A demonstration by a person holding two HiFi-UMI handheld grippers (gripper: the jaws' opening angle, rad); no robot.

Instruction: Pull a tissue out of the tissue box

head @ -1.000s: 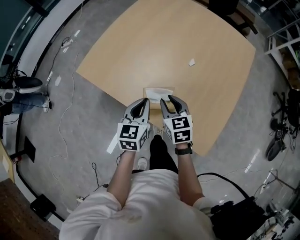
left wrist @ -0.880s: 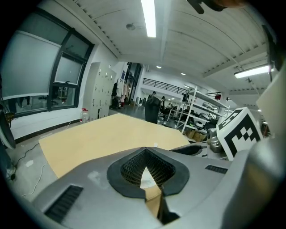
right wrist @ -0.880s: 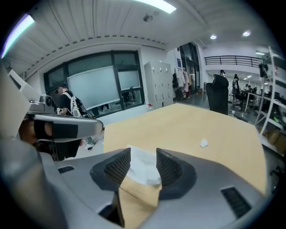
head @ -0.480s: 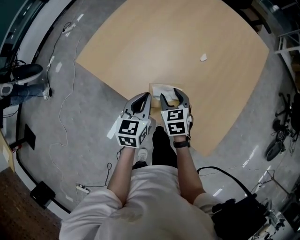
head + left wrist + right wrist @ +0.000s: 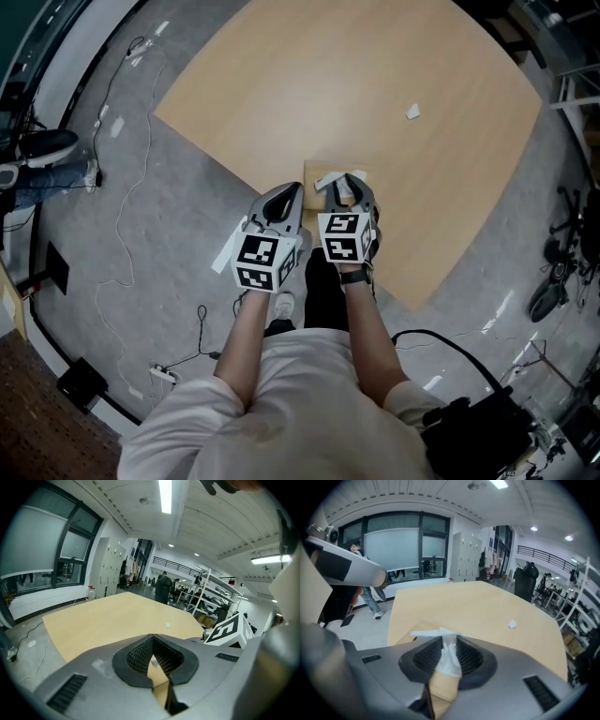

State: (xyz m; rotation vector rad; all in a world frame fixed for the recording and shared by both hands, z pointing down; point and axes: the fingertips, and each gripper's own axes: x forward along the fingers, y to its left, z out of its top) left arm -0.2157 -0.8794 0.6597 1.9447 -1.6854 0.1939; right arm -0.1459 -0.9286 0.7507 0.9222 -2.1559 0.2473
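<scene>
Pinching the tissue (image 5: pixel 449 656) with the right claw (image 5: pixel 449 660), having just drawn its jaws in onto the white tuft standing out of the tissue box (image 5: pixel 315 170) at the near edge of the desk (image 5: pixel 356 75). Risks tearing the sheet from a thin bite, or lifting the light box along, with no hold pinning it down. Reaches forward with the right hand, angled steeply down over the box. Holds the left claw (image 5: pixel 152 656) just beside, pressed together, empty, tilted only gently down.

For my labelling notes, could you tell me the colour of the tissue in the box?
The tissue is white, clearest in the right gripper view.
</scene>
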